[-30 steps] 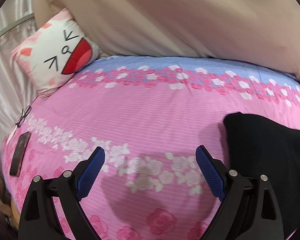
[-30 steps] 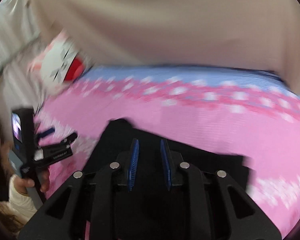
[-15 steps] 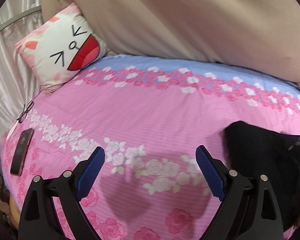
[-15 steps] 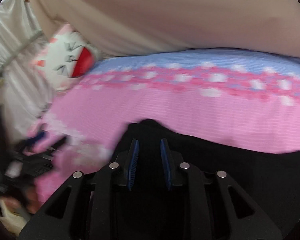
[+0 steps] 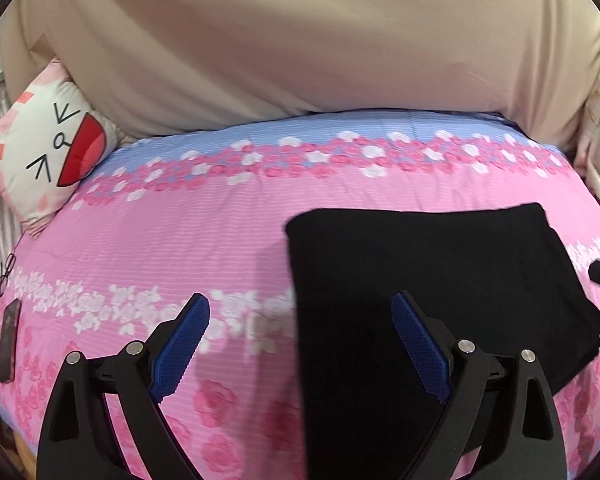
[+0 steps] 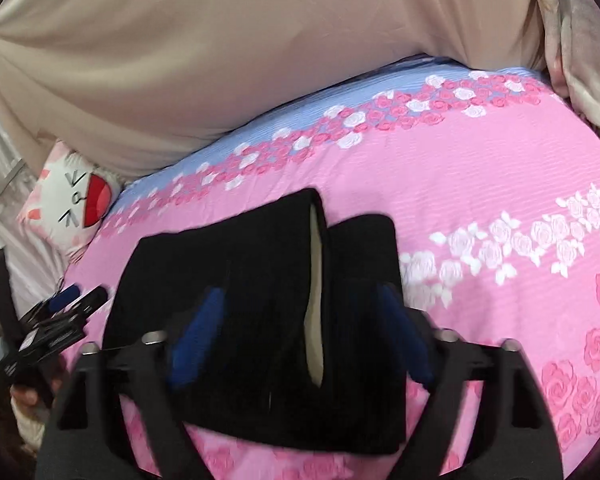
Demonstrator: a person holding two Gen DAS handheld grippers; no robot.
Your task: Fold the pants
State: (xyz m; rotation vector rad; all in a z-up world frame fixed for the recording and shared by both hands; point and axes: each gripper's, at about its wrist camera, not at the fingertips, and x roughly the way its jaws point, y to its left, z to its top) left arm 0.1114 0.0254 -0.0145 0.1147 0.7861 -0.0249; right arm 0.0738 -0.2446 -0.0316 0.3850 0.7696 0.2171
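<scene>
The black pants (image 5: 420, 264) lie folded in a thick rectangle on the pink flowered bedspread (image 5: 220, 220). My left gripper (image 5: 300, 300) is open above their left edge, its right finger over the cloth and its left finger over bare sheet. In the right wrist view the pants (image 6: 240, 264) show a pale lining in a gap between two folds. My right gripper (image 6: 300, 290) hangs over them with its jaws opening wide. The cloth lies between the blurred blue pads (image 6: 204, 320) but they do not press on it. The left gripper (image 6: 60, 312) shows at the left, held by a hand.
A white cat-face pillow (image 5: 48, 148) leans at the bed's far left corner. A dark phone (image 5: 10, 340) and a pair of glasses (image 5: 5, 276) lie near the left edge. A beige cloth (image 5: 300, 40) rises behind the bed.
The right jaws, narrow on the black cloth before, now stand wide apart. The left gripper has moved right, so the pants now lie under its right finger.
</scene>
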